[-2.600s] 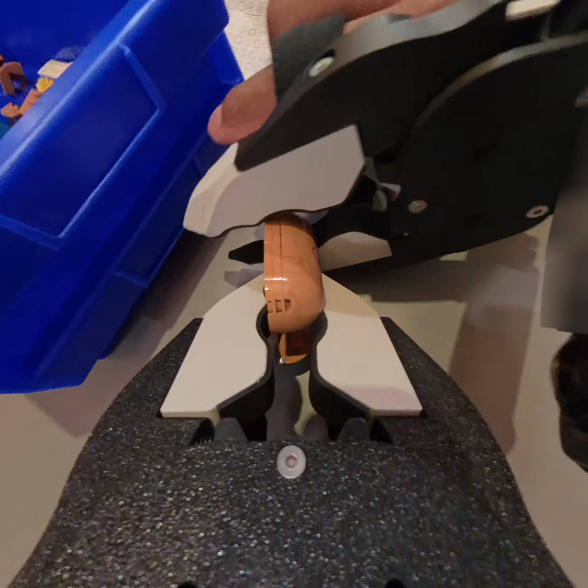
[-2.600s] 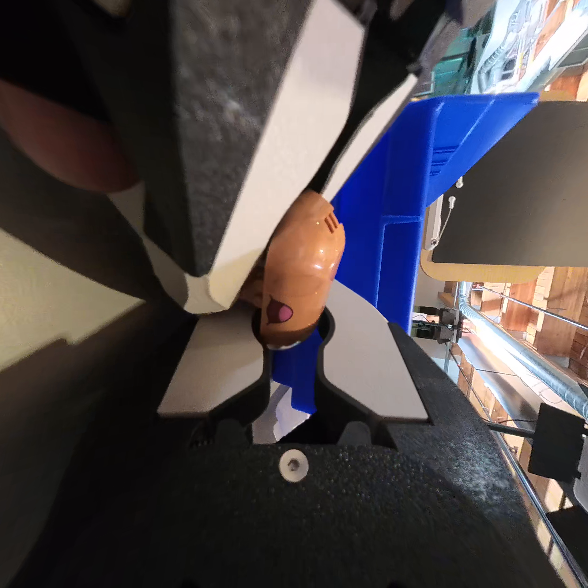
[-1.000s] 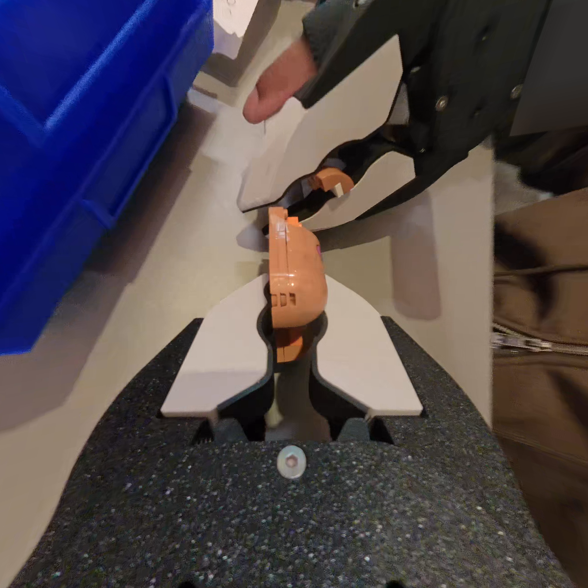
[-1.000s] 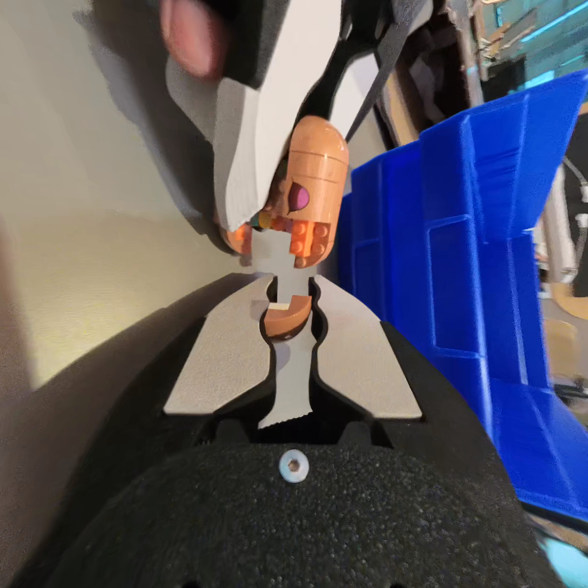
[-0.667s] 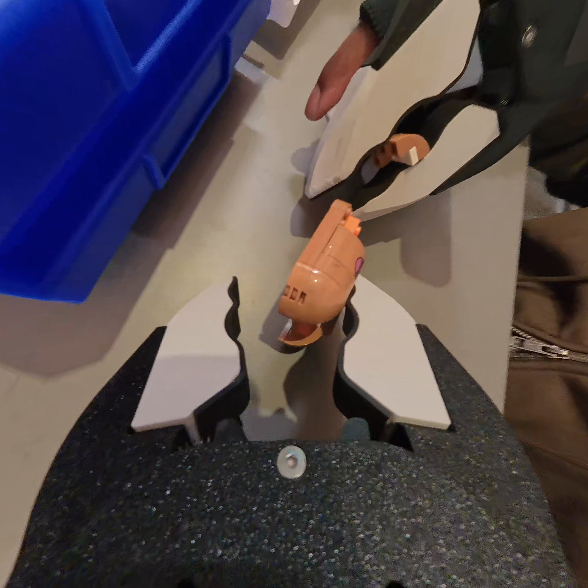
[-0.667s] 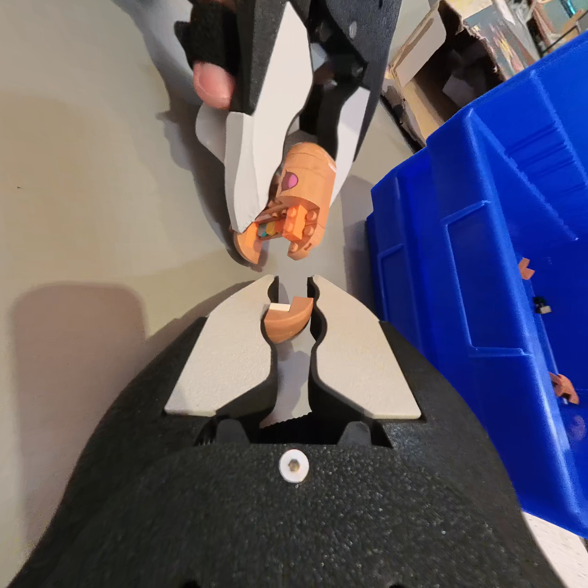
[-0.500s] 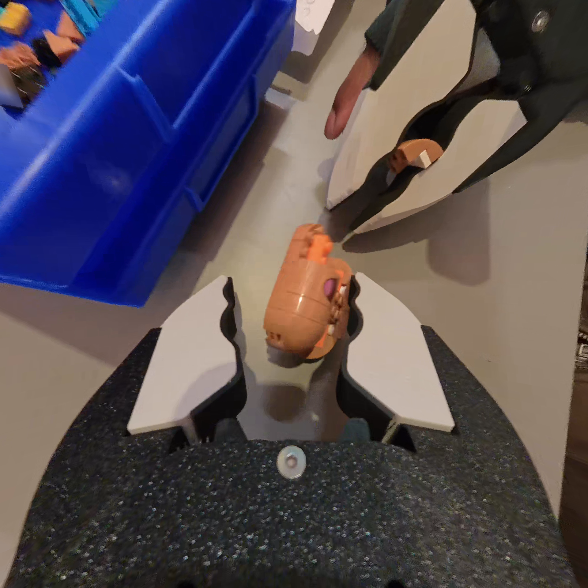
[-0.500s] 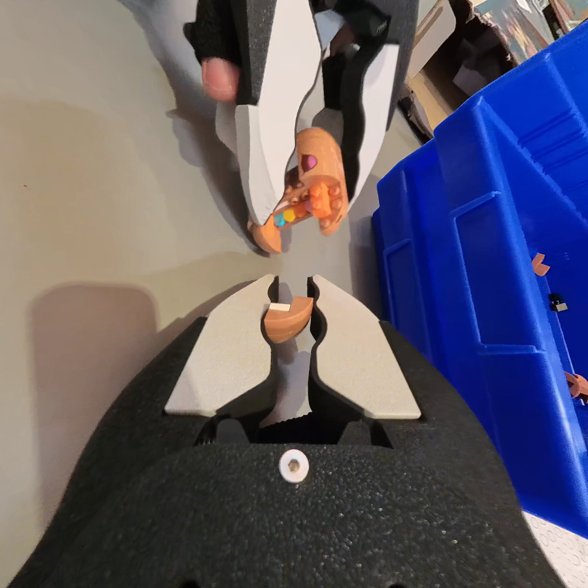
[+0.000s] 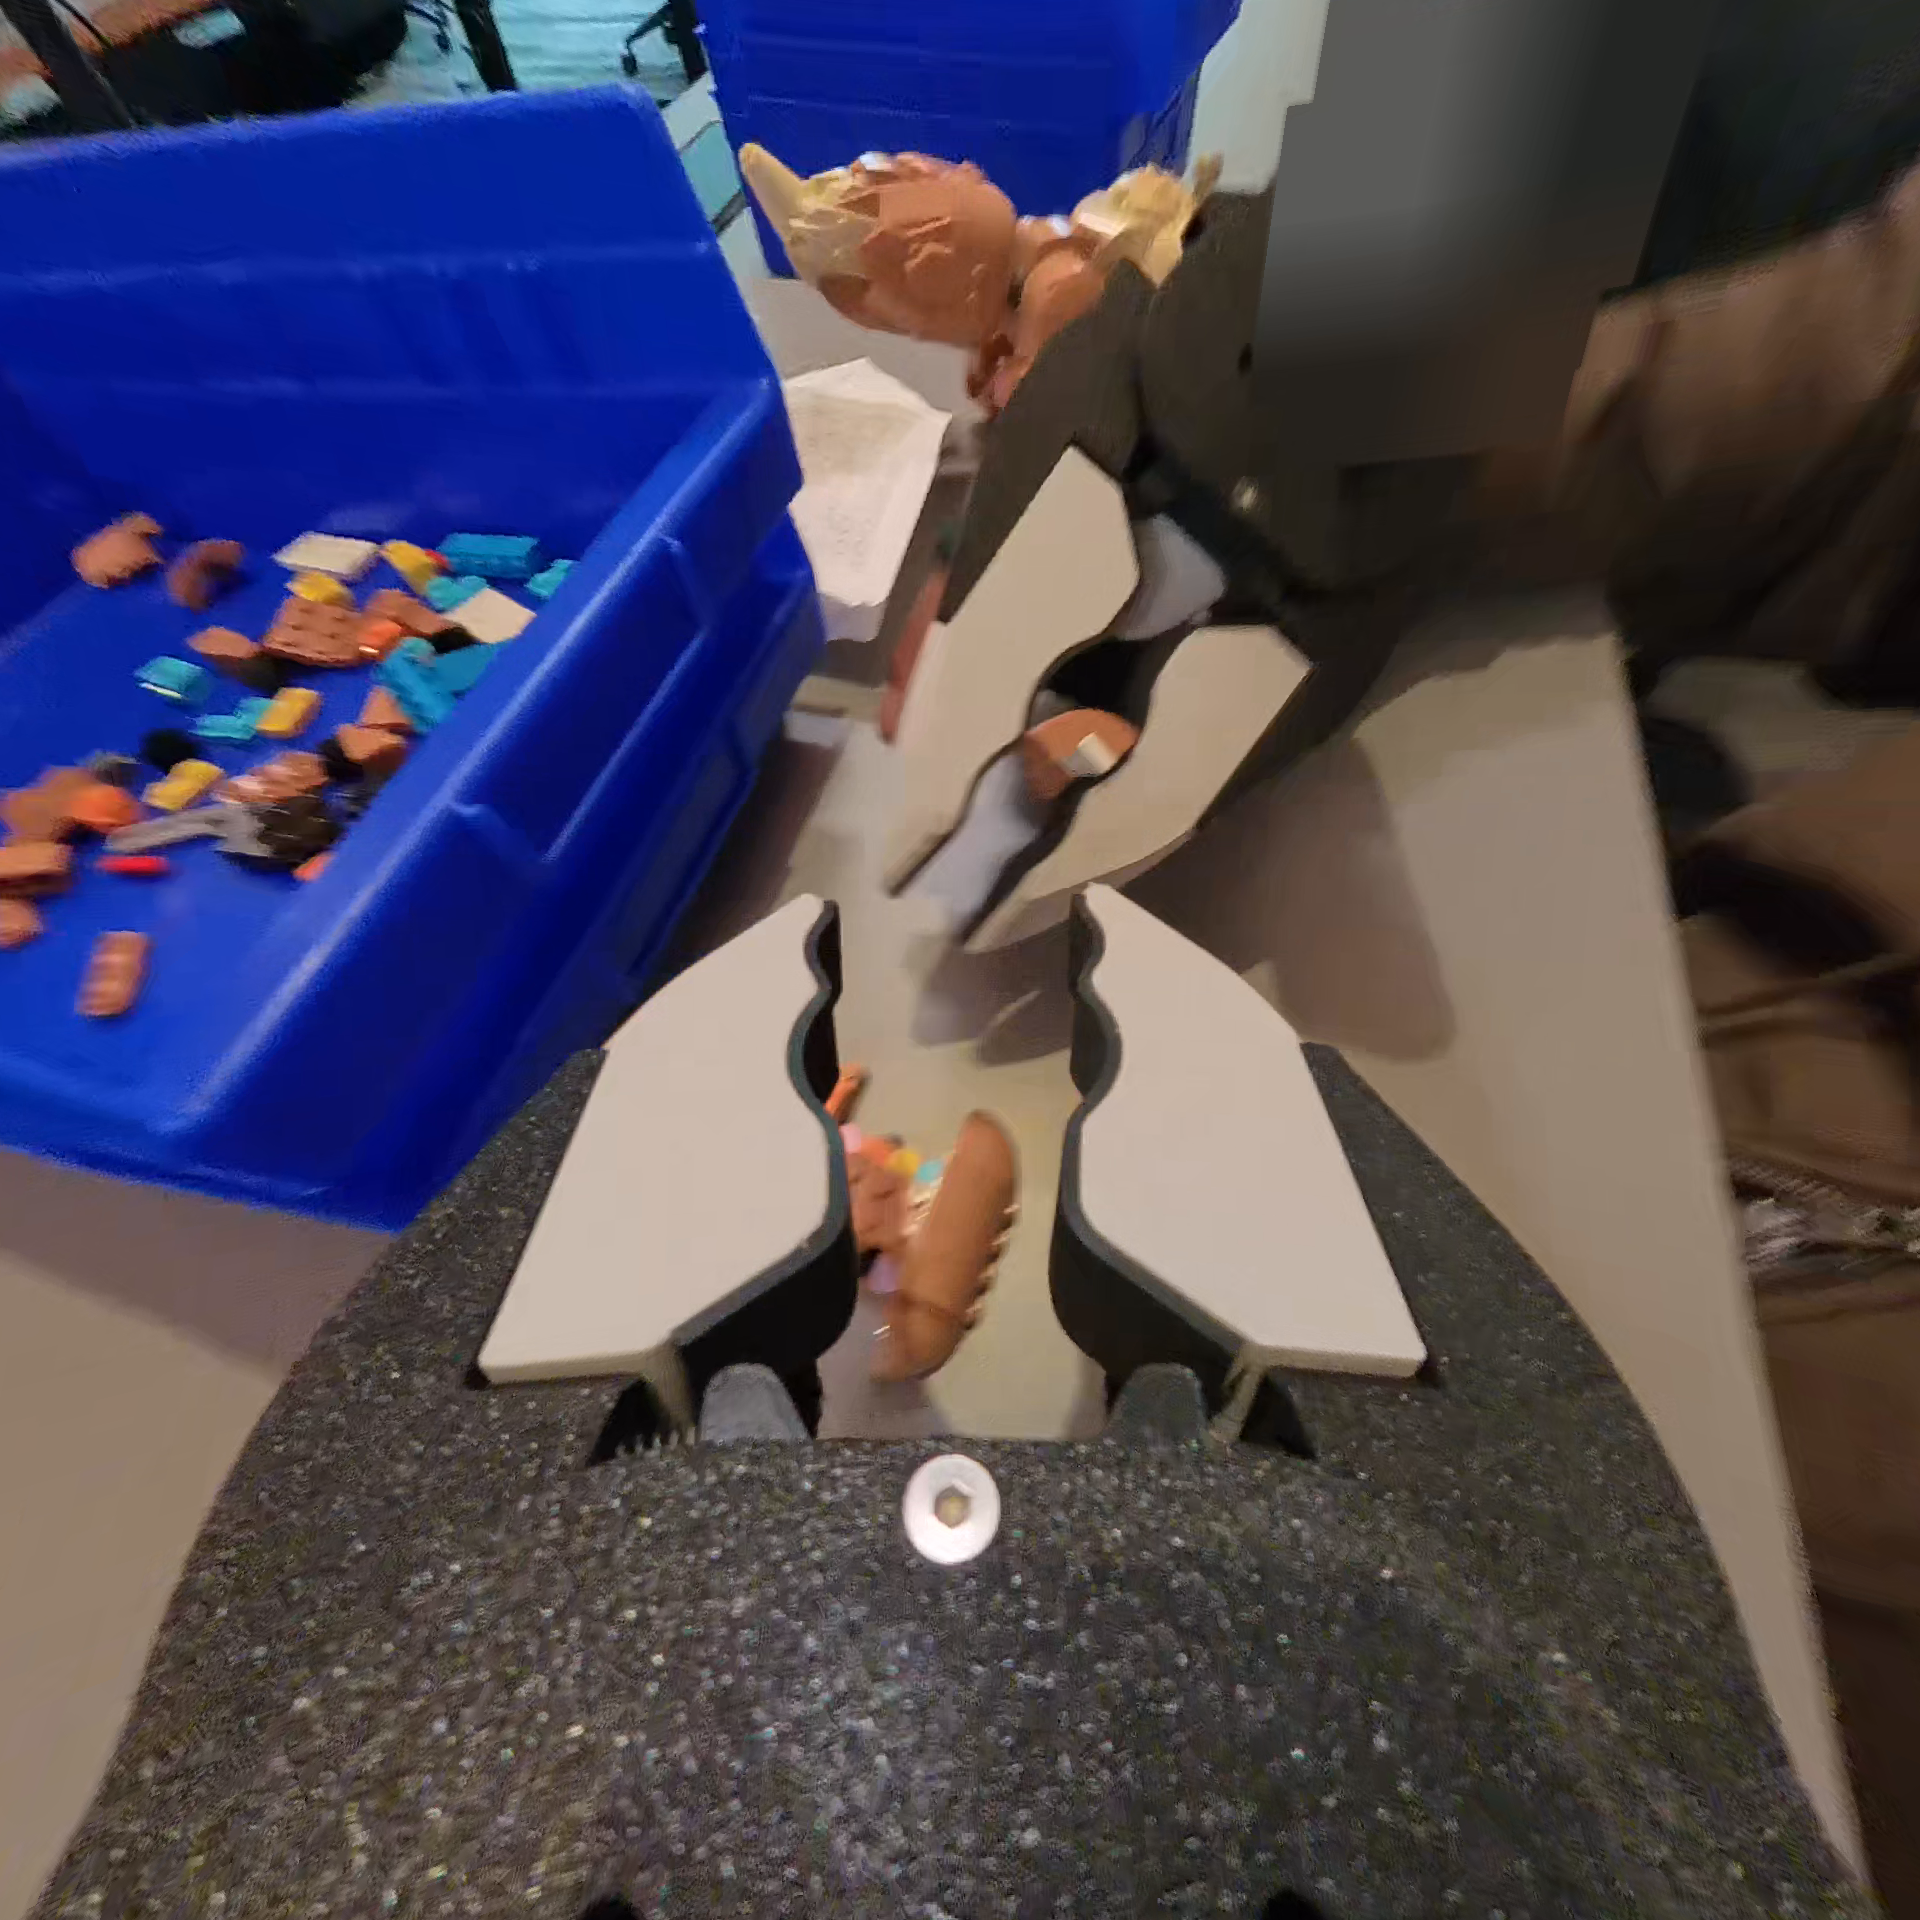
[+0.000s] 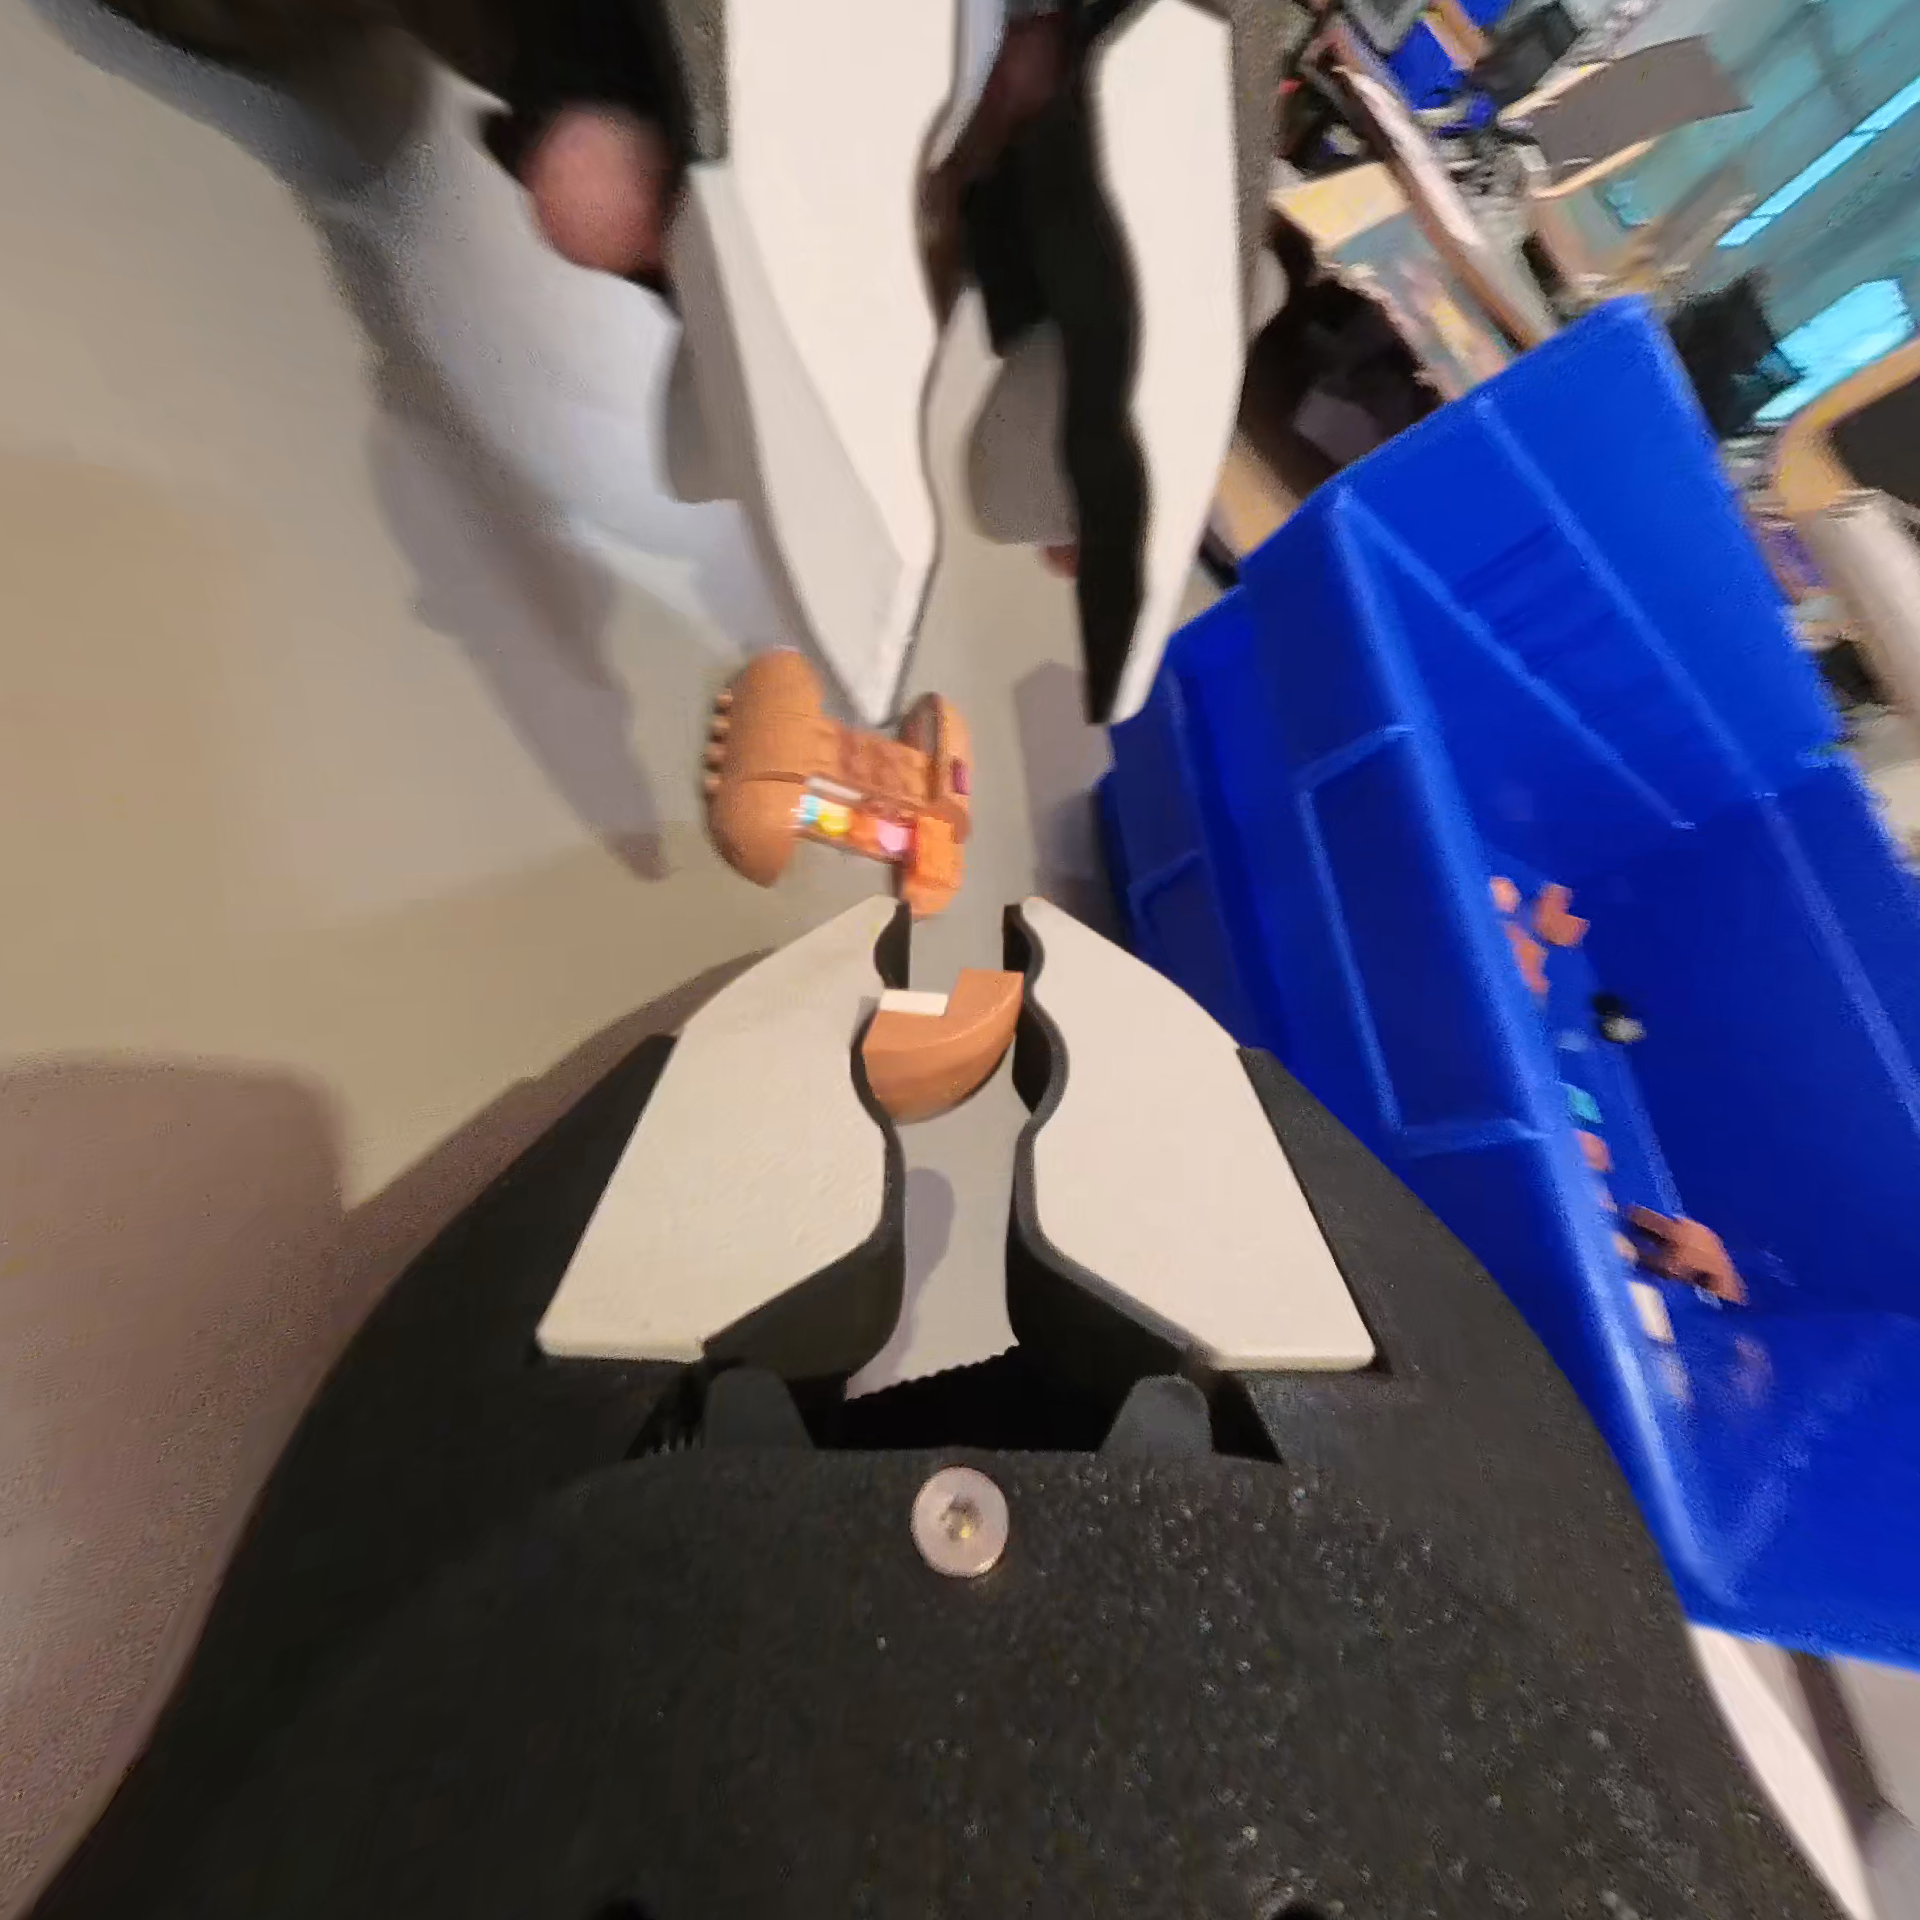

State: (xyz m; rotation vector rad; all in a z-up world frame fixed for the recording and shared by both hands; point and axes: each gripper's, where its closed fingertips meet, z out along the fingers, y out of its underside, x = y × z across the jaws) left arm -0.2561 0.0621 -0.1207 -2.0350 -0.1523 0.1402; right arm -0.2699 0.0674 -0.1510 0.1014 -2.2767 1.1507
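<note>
My left gripper (image 9: 951, 904) is open and empty. Below it a brown brick-built model (image 9: 935, 1236) with coloured studs lies on the beige table (image 9: 1455, 1039), between the fingers and touching neither. My right gripper (image 10: 954, 914) is shut on a small brown curved brick (image 10: 940, 1049) with a white edge. In the right wrist view the model (image 10: 831, 790) lies just beyond my right fingertips, under the open left gripper (image 10: 992, 717). The left wrist view shows the right gripper (image 9: 1039, 821) with the small brick (image 9: 1070, 743) in it.
A blue bin (image 9: 623, 727) with several loose coloured bricks stands to the left; it is on the right in the right wrist view (image 10: 1507, 727). A brown brick figure (image 9: 904, 249), a white paper (image 9: 862, 457) and a second blue bin (image 9: 966, 83) lie behind. A person's brown jacket (image 9: 1766, 1039) is at the right.
The right gripper pulled a small curved brick off the model. The left gripper then opened, and the model dropped onto the table. The left gripper has lifted away.
</note>
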